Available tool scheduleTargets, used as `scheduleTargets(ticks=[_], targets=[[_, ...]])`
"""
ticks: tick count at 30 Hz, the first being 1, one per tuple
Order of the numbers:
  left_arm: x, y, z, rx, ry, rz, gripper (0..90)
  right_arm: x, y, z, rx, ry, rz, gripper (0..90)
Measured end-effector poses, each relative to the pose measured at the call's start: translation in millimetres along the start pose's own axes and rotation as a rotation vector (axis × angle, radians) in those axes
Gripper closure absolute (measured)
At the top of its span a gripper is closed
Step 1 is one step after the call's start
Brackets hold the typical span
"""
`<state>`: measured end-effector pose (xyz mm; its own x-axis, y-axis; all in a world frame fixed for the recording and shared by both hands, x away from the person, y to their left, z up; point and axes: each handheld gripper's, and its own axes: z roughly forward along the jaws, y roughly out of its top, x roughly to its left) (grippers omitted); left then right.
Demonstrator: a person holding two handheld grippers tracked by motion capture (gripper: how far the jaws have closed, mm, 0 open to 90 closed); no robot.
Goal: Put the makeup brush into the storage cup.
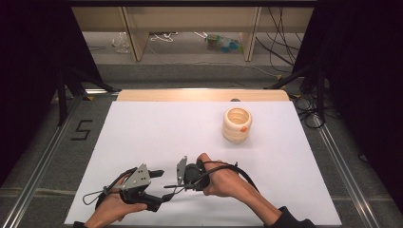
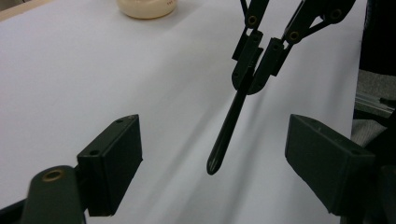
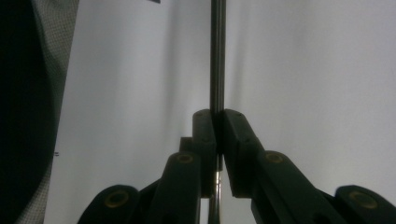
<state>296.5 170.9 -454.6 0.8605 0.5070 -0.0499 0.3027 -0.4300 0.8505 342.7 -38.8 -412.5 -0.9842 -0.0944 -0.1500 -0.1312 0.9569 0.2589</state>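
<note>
My right gripper (image 3: 217, 121) is shut on a thin dark rod (image 3: 217, 56) that runs straight out from its jaws. In the left gripper view that rod (image 2: 229, 130) hangs tip-down from the right gripper (image 2: 254, 70), and its rounded end sits between my left gripper's (image 2: 219, 163) wide-open pads without touching either. From the high view both hands are at the near edge of the white table (image 1: 157, 128). The left gripper (image 1: 159, 187) faces right and the right gripper (image 1: 183, 185) faces left, with the rod (image 1: 171, 186) between them.
A cream ribbed cup (image 1: 237, 124) with a small orange mark stands at the table's right middle, and its base shows in the left gripper view (image 2: 147, 7). Metal rails run along both sides of the table. Shelving and cables lie beyond the far edge.
</note>
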Motion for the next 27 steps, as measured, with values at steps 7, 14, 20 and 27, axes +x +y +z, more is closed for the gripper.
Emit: scheduleTargets(ticks=[7,14,20,27], targets=[[-1.1,-0.8,1.5,0.024,-0.009,0.001,19.8,3.5,2.7,2.1,0.008,0.001,-0.034,84.0],[-2.0,-1.0,2.6,0.035,-0.031,0.005,21.8,9.9,7.7,2.2,0.01,0.0,-0.045,84.0],[-4.9,-1.2,4.3,0.044,-0.043,0.0,25.3,8.9,9.1,4.1,-0.016,-0.011,-0.092,84.0],[-6.1,-1.0,4.7,0.061,-0.047,0.019,26.8,15.1,11.7,3.6,0.011,-0.006,-0.07,84.0]])
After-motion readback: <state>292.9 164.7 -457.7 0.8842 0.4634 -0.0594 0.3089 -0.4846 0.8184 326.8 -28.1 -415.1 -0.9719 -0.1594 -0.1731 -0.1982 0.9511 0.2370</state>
